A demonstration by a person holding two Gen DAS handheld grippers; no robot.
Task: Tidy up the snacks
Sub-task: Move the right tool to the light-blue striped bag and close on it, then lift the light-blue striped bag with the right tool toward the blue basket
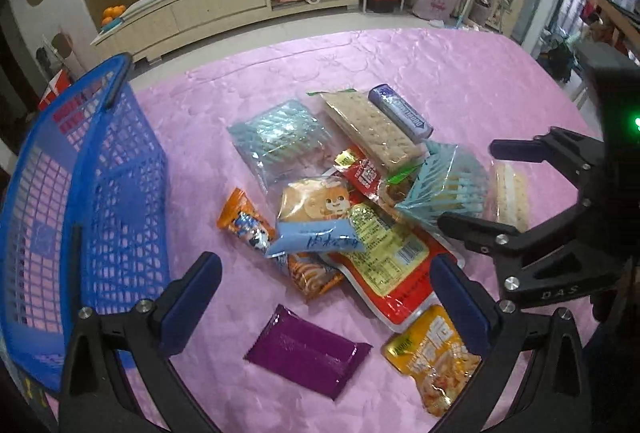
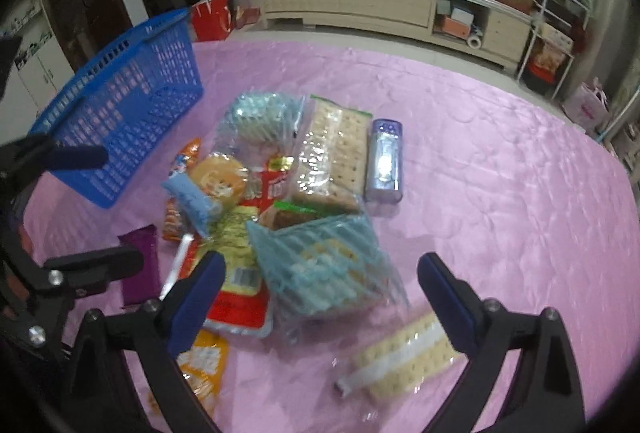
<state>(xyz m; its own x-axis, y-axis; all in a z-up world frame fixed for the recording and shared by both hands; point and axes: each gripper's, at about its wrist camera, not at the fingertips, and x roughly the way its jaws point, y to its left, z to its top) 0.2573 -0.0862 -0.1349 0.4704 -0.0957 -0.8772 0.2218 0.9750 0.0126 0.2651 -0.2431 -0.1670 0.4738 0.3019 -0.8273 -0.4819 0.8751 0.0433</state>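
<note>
Pink patterned cloth (image 1: 460, 73) covers the table, with a long low cabinet (image 1: 224, 1) against the far wall. Snacks lie heaped at mid-table: two clear packs with blue stripes (image 1: 276, 137), a cracker sleeve (image 1: 372, 125), a purple tube (image 1: 400, 109) just beside it, a red-and-yellow pouch (image 1: 384, 253) and an orange packet (image 1: 244, 217). Lying apart from the heap are a purple bar (image 1: 308, 353), a yellow pouch (image 1: 436, 361) and a loose cracker pack (image 2: 404, 357). Blue mesh basket (image 1: 92, 201) stands on the table, left of the heap; no snacks are visible inside.

Left gripper (image 1: 326, 285): jaws wide, holding nothing, above the purple bar. Right gripper (image 2: 320, 285): jaws wide, holding nothing, above the nearer striped pack (image 2: 320, 265).
</note>
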